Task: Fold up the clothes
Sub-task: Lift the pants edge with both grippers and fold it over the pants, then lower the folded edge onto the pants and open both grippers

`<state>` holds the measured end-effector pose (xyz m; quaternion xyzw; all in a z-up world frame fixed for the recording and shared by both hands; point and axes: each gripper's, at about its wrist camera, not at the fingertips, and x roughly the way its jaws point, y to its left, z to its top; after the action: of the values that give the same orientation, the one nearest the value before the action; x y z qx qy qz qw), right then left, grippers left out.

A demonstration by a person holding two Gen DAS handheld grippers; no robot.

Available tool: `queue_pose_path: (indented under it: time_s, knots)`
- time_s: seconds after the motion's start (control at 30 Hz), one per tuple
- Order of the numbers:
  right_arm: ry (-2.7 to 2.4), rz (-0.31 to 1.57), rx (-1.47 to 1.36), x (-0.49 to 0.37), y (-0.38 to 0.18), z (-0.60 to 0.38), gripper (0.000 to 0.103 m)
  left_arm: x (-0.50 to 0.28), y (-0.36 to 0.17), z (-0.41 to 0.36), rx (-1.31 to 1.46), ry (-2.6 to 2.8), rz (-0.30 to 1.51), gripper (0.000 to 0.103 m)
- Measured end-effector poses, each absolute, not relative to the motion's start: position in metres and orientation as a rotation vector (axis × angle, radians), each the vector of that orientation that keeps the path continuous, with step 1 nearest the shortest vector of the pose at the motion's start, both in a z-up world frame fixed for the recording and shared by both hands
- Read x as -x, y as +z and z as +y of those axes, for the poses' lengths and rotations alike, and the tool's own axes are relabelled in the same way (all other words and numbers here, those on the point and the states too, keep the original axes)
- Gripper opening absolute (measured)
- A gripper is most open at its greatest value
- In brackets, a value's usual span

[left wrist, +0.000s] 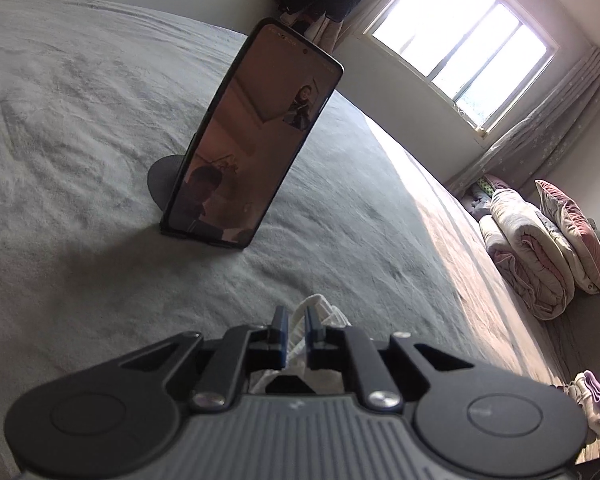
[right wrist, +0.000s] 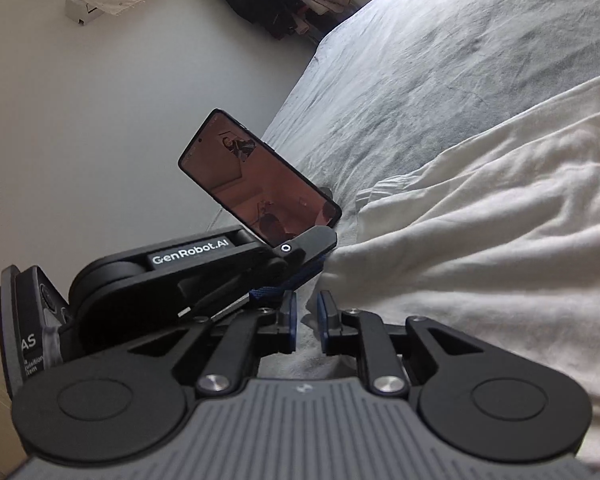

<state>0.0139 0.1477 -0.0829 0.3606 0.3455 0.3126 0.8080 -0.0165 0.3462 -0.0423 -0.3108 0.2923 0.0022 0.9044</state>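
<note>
White cotton garment [right wrist: 480,216] lies rumpled across the grey bedspread [right wrist: 440,60], spreading to the right of my two tools. My left gripper [left wrist: 296,320] has its blue-padded jaws drawn close around a bunched white fold of that cloth, which fills the narrow gap between them. My right gripper [right wrist: 306,312] sits just beside the left one, its jaws a little apart, with a small tip of the same white fabric between them; I cannot tell whether the pads press on it. Beyond, a black smartphone [left wrist: 256,132] leans tilted on a round dark stand [left wrist: 162,180] on the bed.
</note>
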Motion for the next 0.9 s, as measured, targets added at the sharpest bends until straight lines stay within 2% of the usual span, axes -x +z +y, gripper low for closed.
queue_pose_path:
  time_s: [0.07, 0.13, 0.3, 0.4, 0.43, 0.5, 0.6, 0.67, 0.8, 0.83, 0.9]
  knots:
    - [0.678, 0.739, -0.737, -0.005, -0.077, 0.144, 0.046, 0.02, -0.041, 0.348, 0.648, -0.014, 0.6, 0.012]
    - [0.684, 0.733, -0.687, 0.004, -0.071, 0.139, 0.046, 0.024, -0.04, 0.351, 0.654, -0.033, 0.596, 0.016]
    - [0.613, 0.675, -0.404, -0.007, -0.044, 0.128, 0.046, 0.028, -0.044, 0.347, 0.639, -0.001, 0.661, 0.016]
    - [0.585, 0.68, -0.28, -0.028, -0.035, 0.124, 0.046, 0.032, -0.046, 0.345, 0.633, 0.006, 0.684, 0.027]
    - [0.587, 0.692, -0.254, -0.036, -0.035, 0.125, 0.046, 0.032, -0.047, 0.344, 0.626, 0.002, 0.682, 0.035]
    - [0.593, 0.711, -0.198, -0.046, -0.037, 0.124, 0.046, 0.03, -0.047, 0.341, 0.597, 0.006, 0.677, 0.036]
    - [0.61, 0.734, -0.119, -0.061, -0.043, 0.129, 0.046, 0.025, -0.049, 0.335, 0.554, 0.03, 0.678, 0.034]
    - [0.62, 0.756, -0.074, -0.07, -0.048, 0.139, 0.046, 0.023, -0.051, 0.333, 0.541, 0.032, 0.686, 0.023]
    - [0.637, 0.773, 0.0, -0.075, -0.056, 0.154, 0.046, 0.023, -0.05, 0.328, 0.471, 0.022, 0.687, 0.012]
    - [0.642, 0.768, 0.019, -0.075, -0.056, 0.156, 0.043, 0.023, -0.05, 0.327, 0.457, 0.018, 0.689, 0.01]
    - [0.652, 0.759, 0.056, -0.072, -0.057, 0.161, 0.03, 0.024, -0.051, 0.328, 0.448, 0.01, 0.696, 0.009]
